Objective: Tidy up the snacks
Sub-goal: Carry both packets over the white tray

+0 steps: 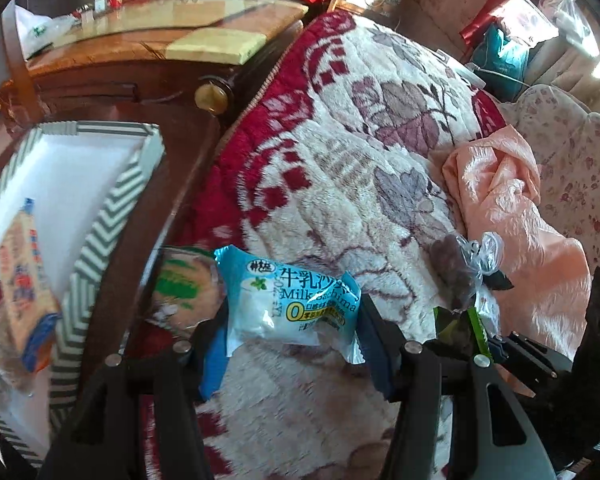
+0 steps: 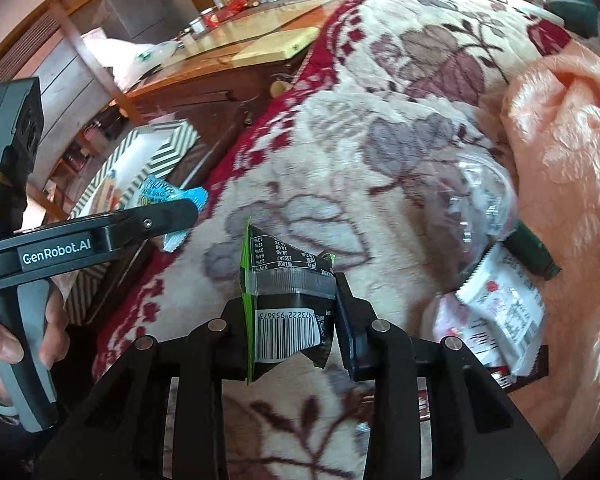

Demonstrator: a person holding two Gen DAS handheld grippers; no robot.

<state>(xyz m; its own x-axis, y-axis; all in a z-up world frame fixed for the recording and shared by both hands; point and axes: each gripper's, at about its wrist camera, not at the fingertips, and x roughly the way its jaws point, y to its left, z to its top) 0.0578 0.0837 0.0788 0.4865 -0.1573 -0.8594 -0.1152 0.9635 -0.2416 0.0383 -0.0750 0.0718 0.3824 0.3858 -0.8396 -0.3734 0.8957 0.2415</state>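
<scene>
My left gripper (image 1: 290,326) is shut on a light blue Milk Sachima packet (image 1: 288,300) and holds it above the floral blanket, near the striped box (image 1: 100,216). The box holds an orange-and-blue snack packet (image 1: 26,280). A round green-labelled snack (image 1: 184,290) lies by the box's near side. My right gripper (image 2: 290,312) is shut on a black-and-green packet (image 2: 288,304) with a barcode; it also shows in the left wrist view (image 1: 458,330). The left gripper (image 2: 172,214) with the blue packet (image 2: 160,196) shows at left in the right wrist view.
White-and-red snack packets (image 2: 500,304) and a clear plastic bag (image 2: 480,208) lie on the blanket (image 2: 380,120) at right, beside a peach cloth (image 2: 560,152). A dark green item (image 2: 534,248) lies behind them. A wooden cabinet (image 1: 120,80) stands behind the box.
</scene>
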